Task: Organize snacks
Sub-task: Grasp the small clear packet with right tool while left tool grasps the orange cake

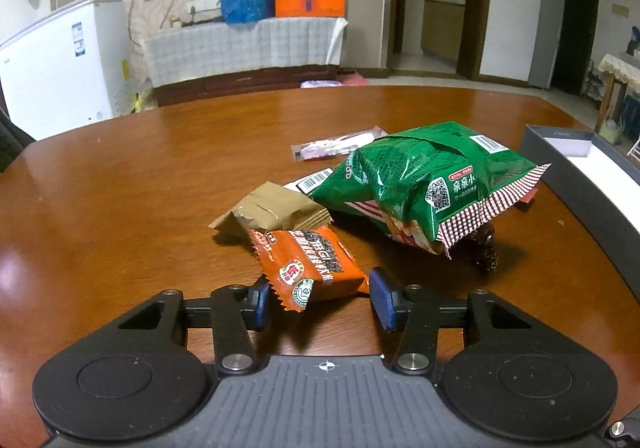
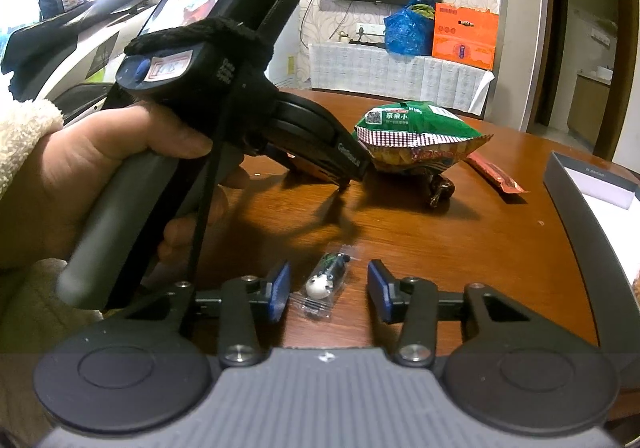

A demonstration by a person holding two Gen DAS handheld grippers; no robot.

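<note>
An orange snack packet (image 1: 316,264) lies between the blue pads of my left gripper (image 1: 320,300), which touch it on both sides. Behind it are a tan packet (image 1: 272,213) and a crumpled green bag (image 1: 420,183), with a dark wrapped sweet (image 1: 486,248) under the bag's edge. My right gripper (image 2: 328,288) is open around a small clear-wrapped candy (image 2: 326,280) on the table, with a gap on each side. In the right wrist view a hand (image 2: 80,167) holds the left gripper's handle, and the green bag (image 2: 416,127) sits beyond it.
A grey open box (image 1: 580,155) with a white inside stands at the table's right edge, seen also as the box (image 2: 592,183). A red stick packet (image 2: 496,175) lies near it. A clear purple packet (image 1: 336,145) lies behind the green bag. The brown table (image 1: 120,187) is round-edged.
</note>
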